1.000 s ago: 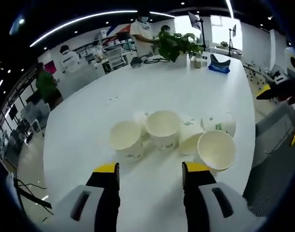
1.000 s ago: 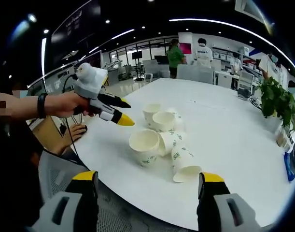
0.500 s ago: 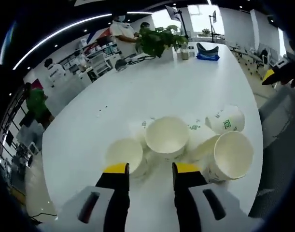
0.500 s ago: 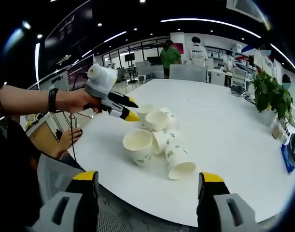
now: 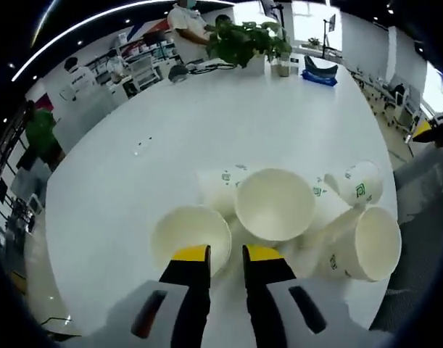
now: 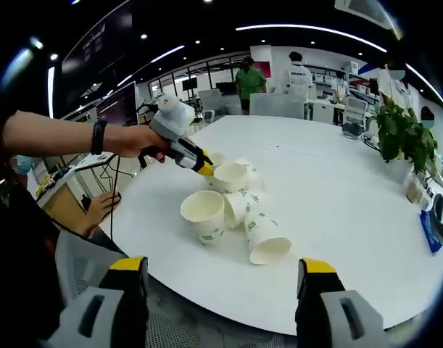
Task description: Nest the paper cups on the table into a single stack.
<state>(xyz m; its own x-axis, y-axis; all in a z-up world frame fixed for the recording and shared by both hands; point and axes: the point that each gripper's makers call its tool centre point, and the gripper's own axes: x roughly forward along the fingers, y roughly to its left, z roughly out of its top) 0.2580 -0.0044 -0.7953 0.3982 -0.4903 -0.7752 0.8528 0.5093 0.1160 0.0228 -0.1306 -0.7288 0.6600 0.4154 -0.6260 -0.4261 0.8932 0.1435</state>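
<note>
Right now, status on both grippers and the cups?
Left gripper jaws nearly closed, empty, at the rims of two upright cups. Right gripper open, empty, short of the table. Cups unstacked, some lying tipped. Nothing in the way.

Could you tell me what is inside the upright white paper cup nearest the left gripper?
The upright white paper cup looks empty, though the left gripper covers its near rim.

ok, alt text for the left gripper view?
The left tool, tips close together, hovers between two upright paper cups on a white table. Three more cups lie tipped alongside; a potted plant stands at the far edge.
</note>
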